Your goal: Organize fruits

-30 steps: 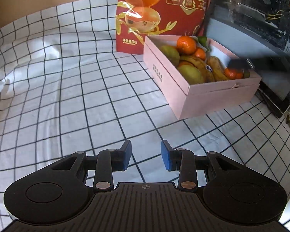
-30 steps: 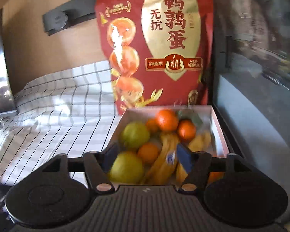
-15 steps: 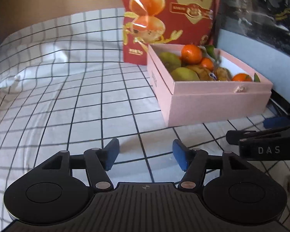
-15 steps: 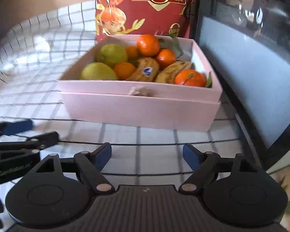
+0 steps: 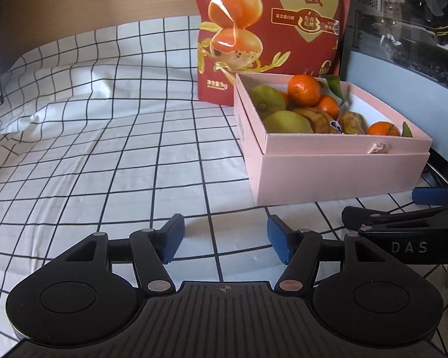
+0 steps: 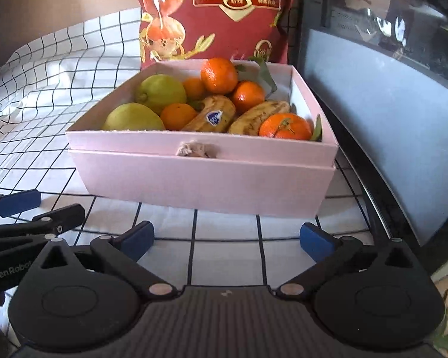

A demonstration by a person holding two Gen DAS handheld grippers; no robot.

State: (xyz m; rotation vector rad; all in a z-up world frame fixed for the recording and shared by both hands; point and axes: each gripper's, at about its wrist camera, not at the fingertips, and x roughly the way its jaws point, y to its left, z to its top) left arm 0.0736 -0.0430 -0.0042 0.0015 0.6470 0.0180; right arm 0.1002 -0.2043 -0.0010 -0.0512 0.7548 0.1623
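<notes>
Facing the pink box (image 6: 200, 176) of fruit at twelve o'clock, the right gripper (image 6: 227, 238) is opening, nothing between its jaws. The left gripper (image 5: 224, 238) gapes empty, box at one o'clock.

Both views were brightly lit by strong directional light from the upper left. The checked cloth (image 5: 110, 155) was near overexposure in sunlit patches, its wrinkles casting soft shadows. Glare streaked the glossy red bag (image 5: 268, 29) and the mandarins (image 6: 219, 75) carried small highlights. The pink box (image 6: 203, 176) threw a narrow shadow on the cloth at its base. The glossy dark panel (image 6: 403, 15) at right showed murky reflections. Fisheye distortion bent the grid lines toward the edges. Focus was sharp at centre, slightly soft at the borders; no motion blur was visible.
</notes>
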